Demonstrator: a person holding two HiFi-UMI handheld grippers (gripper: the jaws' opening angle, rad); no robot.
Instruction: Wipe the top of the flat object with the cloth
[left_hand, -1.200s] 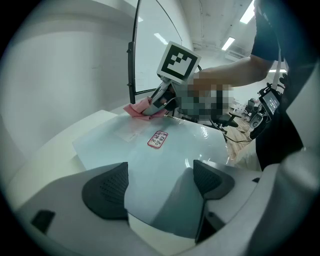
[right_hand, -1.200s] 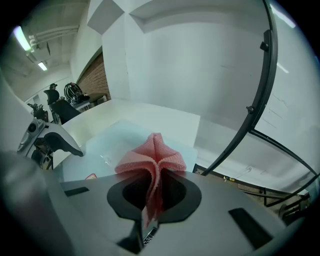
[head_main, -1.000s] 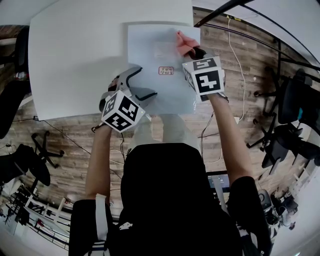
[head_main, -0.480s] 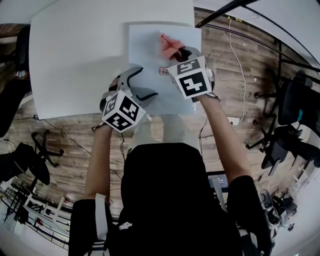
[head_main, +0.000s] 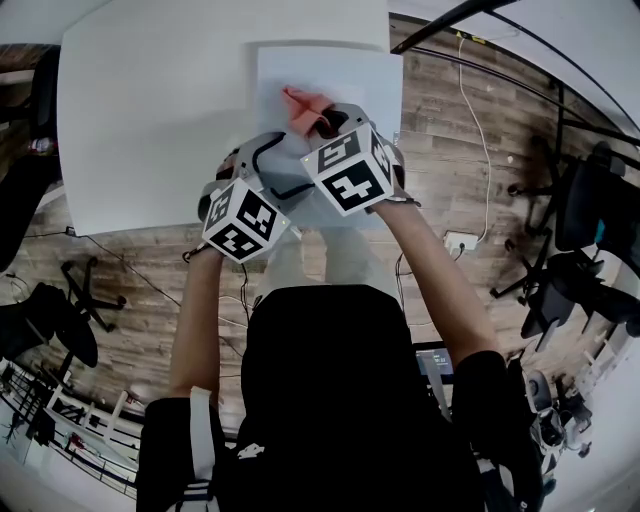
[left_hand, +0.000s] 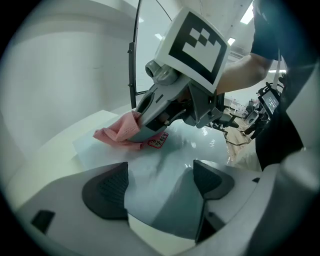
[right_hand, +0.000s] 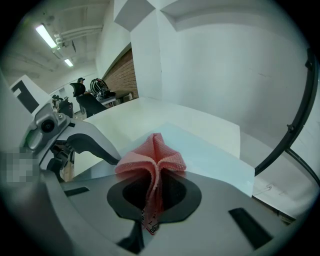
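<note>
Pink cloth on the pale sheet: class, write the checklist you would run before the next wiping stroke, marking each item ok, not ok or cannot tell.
1. Cloth pinched by the right gripper: ok.
2. Cloth touching the sheet: ok.
3. Sheet flat on the table: ok.
4. Left gripper open over the sheet's edge: ok.
5. Left gripper pressing the sheet down: cannot tell.
6. Gap between the grippers: not ok, crowded.

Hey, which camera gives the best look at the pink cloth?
The right gripper view: the cloth fills its centre, pinched in the right gripper. The left gripper view shows it side-on; the head view shows only a corner.
</note>
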